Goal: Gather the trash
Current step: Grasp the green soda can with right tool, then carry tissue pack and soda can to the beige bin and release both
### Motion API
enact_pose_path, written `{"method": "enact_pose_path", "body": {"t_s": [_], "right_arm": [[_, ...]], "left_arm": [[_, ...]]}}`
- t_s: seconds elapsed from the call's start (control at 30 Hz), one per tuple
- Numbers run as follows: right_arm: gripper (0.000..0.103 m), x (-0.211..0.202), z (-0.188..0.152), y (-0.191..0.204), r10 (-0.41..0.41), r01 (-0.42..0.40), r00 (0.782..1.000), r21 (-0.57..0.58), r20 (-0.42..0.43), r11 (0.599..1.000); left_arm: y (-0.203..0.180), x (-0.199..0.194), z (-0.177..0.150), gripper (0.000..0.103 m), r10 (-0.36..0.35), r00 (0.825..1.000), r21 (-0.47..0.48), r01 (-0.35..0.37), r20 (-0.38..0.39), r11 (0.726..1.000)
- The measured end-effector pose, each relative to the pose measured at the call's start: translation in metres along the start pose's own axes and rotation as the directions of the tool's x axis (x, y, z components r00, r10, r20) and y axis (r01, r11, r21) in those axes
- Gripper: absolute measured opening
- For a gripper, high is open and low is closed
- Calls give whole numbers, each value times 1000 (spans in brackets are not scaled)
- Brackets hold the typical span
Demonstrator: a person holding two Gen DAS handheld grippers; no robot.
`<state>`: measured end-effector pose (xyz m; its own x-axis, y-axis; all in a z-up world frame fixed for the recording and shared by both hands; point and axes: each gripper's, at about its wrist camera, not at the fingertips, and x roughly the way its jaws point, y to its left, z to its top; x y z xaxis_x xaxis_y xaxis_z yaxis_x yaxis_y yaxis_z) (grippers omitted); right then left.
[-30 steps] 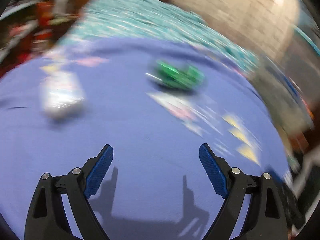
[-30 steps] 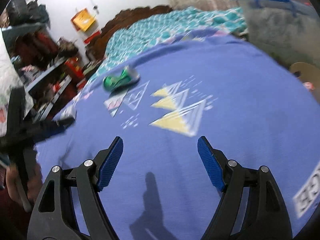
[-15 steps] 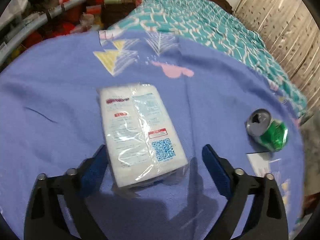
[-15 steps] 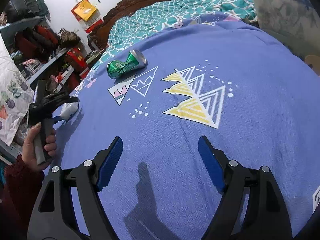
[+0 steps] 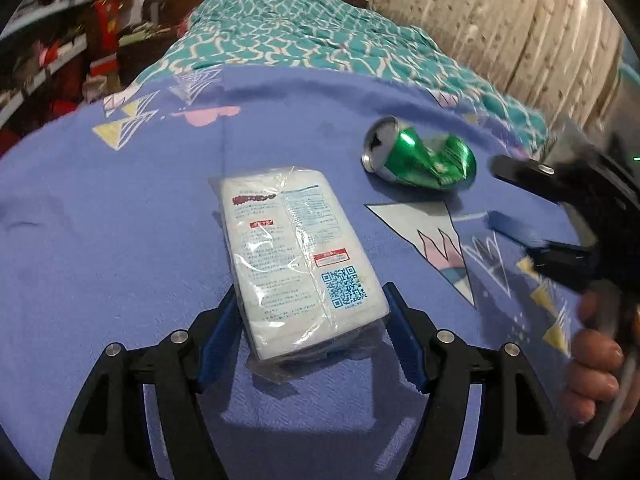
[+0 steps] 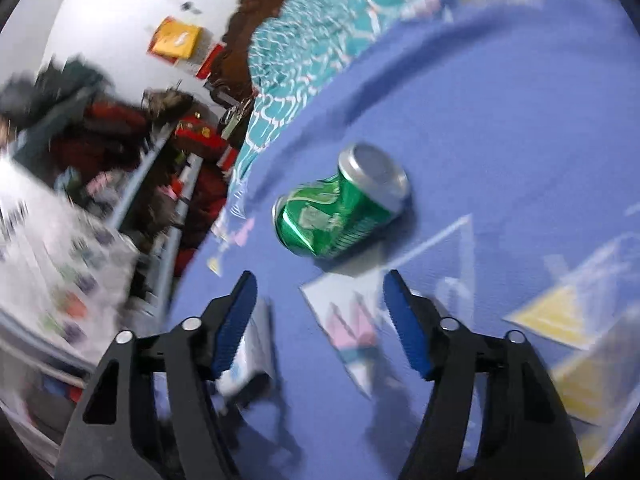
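Observation:
A white plastic-wrapped tissue pack lies on the blue blanket. My left gripper is shut on its near end, a blue pad pressing each side. A crushed green can lies on its side to the right and further back. In the right wrist view the can sits just ahead of my right gripper, whose jaws are closing with nothing between them. The left wrist view shows the right gripper coming in from the right, held by a hand. The pack appears blurred behind the right gripper's left finger.
The blanket carries triangle prints. A teal patterned bedspread and a dark wooden headboard lie beyond it. Cluttered shelves stand along the left, and a pale curtain hangs at the right.
My left gripper has closed its jaws onto the tissue pack. My right gripper has swung left towards the can, rolled, and its jaws have narrowed; the can now looms close ahead.

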<state>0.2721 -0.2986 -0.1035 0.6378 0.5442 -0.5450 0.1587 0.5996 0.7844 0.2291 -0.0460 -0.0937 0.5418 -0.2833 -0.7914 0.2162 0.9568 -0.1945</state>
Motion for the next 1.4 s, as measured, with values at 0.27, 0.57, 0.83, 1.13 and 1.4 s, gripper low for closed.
{"method": "enact_pose_path", "body": {"t_s": [0.27,0.57,0.83,1.13,1.4], "right_arm": [[46,47,21,-24,64,-84,995,311,72,947],[21,36,21,-32,37,-49,998,292,48,955],[21,-60,-32,-59,52,-45,998,150,-39,988],[21,-188,-109,-77,-78,85,993,-79,83,993],[21,-225,-122,-117,-46,43,989,21,141,999]], "left_arm": [[-6,-3,-4,66,6,1000,21,-6,0,1000],[-2,-2,-2,66,-4,1000,9,4,3,1000],[-3,-1,-2,66,-3,1000,19,3,1,1000],[-14,-3,-8,65,-59,998,68,61,-30,996],[-86,-9,-37,64,-345,928,62,356,-141,932]]}}
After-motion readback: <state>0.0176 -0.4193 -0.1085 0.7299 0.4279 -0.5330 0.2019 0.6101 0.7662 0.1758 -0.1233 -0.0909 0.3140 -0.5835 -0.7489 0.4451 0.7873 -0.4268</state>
